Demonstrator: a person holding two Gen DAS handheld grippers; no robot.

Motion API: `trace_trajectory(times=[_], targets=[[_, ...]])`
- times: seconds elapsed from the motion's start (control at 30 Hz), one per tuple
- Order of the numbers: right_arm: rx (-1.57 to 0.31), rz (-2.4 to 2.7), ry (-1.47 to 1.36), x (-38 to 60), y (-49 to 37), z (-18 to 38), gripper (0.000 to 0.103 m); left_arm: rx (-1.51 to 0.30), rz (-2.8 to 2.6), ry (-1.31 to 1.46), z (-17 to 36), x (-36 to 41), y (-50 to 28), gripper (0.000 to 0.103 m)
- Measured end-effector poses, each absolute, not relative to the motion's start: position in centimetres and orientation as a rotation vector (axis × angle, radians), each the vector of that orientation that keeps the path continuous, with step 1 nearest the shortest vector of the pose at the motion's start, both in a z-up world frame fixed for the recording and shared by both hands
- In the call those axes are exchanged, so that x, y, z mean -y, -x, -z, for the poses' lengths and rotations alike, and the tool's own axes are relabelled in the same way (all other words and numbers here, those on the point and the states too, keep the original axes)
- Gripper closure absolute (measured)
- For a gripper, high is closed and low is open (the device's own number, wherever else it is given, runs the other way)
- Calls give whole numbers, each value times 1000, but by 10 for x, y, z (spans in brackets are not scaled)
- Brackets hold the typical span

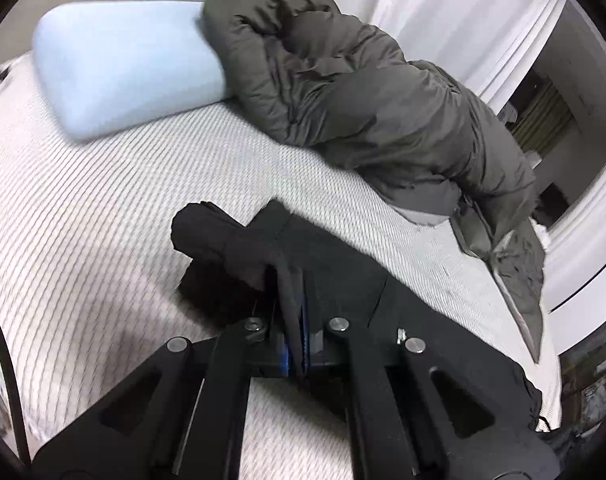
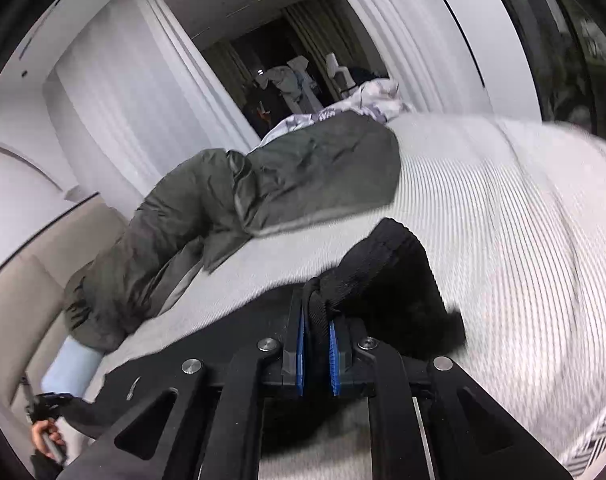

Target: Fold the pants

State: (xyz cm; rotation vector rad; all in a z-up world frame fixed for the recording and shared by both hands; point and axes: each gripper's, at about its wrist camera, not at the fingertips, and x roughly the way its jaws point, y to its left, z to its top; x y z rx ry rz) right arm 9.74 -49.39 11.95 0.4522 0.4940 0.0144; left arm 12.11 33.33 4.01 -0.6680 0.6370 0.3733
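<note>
Closest to my left lens, the left tool point(image 1: 289, 312) is clamped tight on a thin edge of the black soft-fabric pants point(image 1: 335, 276), its blue-padded jaws pressed together with the cloth pinched flat between them. My right tool point(image 2: 317, 320) grips a thicker bunch of the same garment, a rolled, ribbed band that looks like the waist or a cuff, so its pads sit slightly apart around the wad.

The relation I care about: the pants run from one tool to the other, so their long axis lies across the line between my hands, and each hand holds one end. From the left tool the fabric spreads ahead and off to the right, down toward the right hand; from the right tool it bulges just ahead and trails back to the left, where I can see a hand point(image 2: 47, 440) on the other grip. Neither hand is nearer; both are already on the cloth.

The pants look limp, matte and dark, sagging between the grips, partly raised off the white ribbed bedcover point(image 1: 103, 208). Well beyond both tools lie an olive-grey puffy jacket point(image 1: 363, 92) and a pale blue pillow point(image 1: 123, 68), clear of the fold, I judge.
</note>
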Motion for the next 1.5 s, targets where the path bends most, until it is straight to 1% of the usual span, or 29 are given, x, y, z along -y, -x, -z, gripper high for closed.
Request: trace_trajectory(times=[0.13,0.2,0.23,0.27,0.3,0.33,0.37,0.4,0.43,0.47,0.5,0.53,0.63,0.73,0.77,0.8,0.87,0.9,0.97,1.07,1.2,1.23,1.27,1.3,1.33,1.37,1.4,1.47,1.5], targets=[[-521,49,-403,479,-170,-138,94,-705,-453,621,-47,-340,-202,100],[-566,65,-371,471,-214,-140,94,-744,-513,591,-44,-342,-236,91],[-603,81,-351,466,-237,-138,89,-764,-533,576,-40,-344,-249,82],[-645,91,-337,463,-261,-133,87,-782,-529,579,-35,-346,-264,66],[-677,104,-335,462,-277,-128,77,-787,-518,588,-31,-346,-268,56],[-722,127,-330,462,-291,-121,72,-786,-504,603,-29,-346,-272,40],[-752,146,-337,460,-297,-113,72,-775,-499,600,-27,-343,-271,17],[-757,142,-346,459,-295,-107,66,-756,-516,578,-28,-341,-269,6],[-737,127,-334,453,-288,-103,51,-729,-543,547,-30,-338,-265,1],[-718,132,-306,448,-280,-99,42,-718,-549,508,-32,-334,-261,1],[-704,139,-276,443,-271,-95,29,-724,-538,495,-32,-332,-258,1],[-687,140,-254,440,-259,-90,24,-730,-522,493,-33,-329,-254,1],[-681,97,-268,437,-229,-74,23,-733,-480,507,-35,-314,-232,1],[-729,70,-316,442,-207,-63,21,-720,-441,557,-31,-292,-198,1],[-722,64,-338,444,-198,-59,21,-719,-416,587,-26,-284,-187,1],[-711,55,-370,448,-189,-57,18,-722,-393,620,-18,-275,-178,1],[-707,49,-440,455,-172,-52,18,-742,-362,677,1,-260,-164,2],[-708,44,-469,459,-163,-49,18,-760,-351,705,11,-254,-160,3],[-710,34,-504,464,-148,-43,18,-805,-299,767,30,-243,-156,14],[-744,22,-519,471,-133,-35,17,-803,-262,836,49,-231,-145,18],[-778,0,-553,482,-126,-26,17,-830,-285,782,55,-218,-152,20],[-781,-18,-581,485,-124,-23,17,-838,-298,770,55,-216,-156,24],[-788,-26,-604,488,-124,-21,17,-844,-300,766,56,-215,-161,30],[-794,-27,-625,490,-125,-18,17,-843,-302,768,57,-215,-165,33],[-801,-28,-646,493,-125,-14,17,-844,-309,766,59,-216,-170,41],[-813,-23,-666,496,-125,-10,17,-849,-335,749,60,-218,-179,56],[-826,-17,-680,498,-125,-7,17,-850,-353,735,61,-218,-183,65],[-847,-11,-708,501,-127,-1,17,-831,-355,721,59,-220,-184,91],[-855,-12,-725,503,-126,2,17,-820,-344,723,57,-221,-185,92]])
